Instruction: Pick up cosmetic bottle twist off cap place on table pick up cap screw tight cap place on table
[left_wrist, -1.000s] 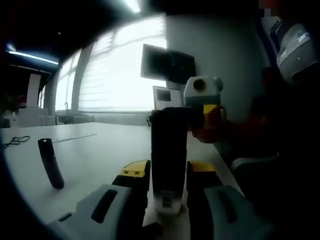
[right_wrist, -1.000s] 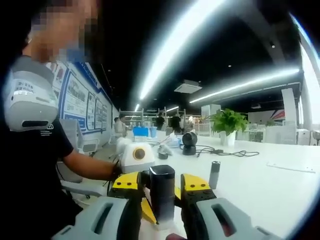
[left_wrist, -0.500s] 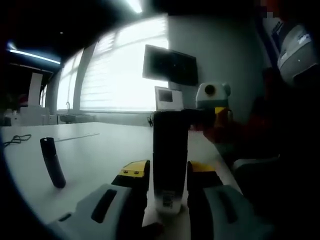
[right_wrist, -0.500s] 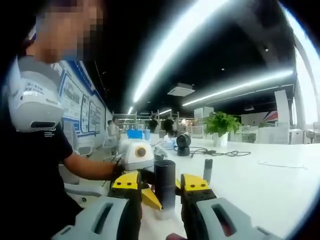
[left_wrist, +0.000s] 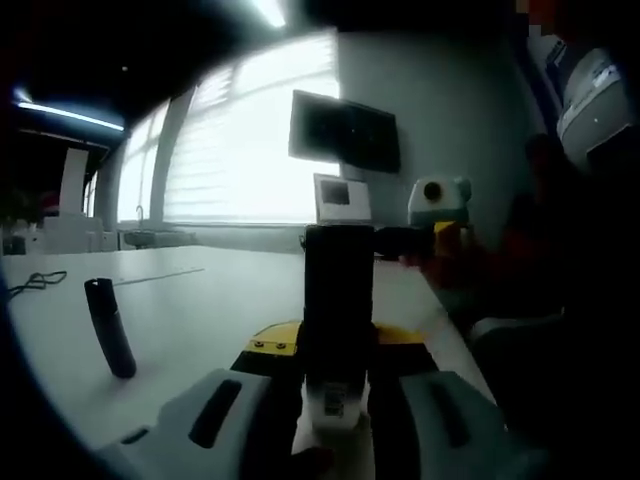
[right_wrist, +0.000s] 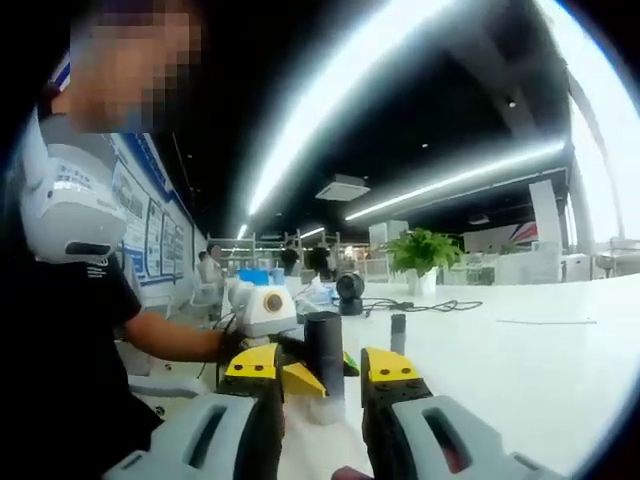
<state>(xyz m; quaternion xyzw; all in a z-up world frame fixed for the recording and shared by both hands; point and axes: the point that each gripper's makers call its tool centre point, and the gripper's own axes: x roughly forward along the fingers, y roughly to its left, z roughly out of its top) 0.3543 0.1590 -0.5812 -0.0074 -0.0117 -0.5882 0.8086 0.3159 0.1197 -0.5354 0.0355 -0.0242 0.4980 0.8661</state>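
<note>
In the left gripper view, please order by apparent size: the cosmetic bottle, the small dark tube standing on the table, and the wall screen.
1. Cosmetic bottle, largest, though it is nearest the camera.
2. Wall screen.
3. Small dark tube.

The screen is far away, so its real size is unsure.

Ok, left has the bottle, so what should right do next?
Probably ease the right gripper forward and close it on the top of the bottle to start twisting. The left gripper is shut on the lower body and holds it upright. Right's jaws stand open, lined up with the bottle but just short of it.
</note>
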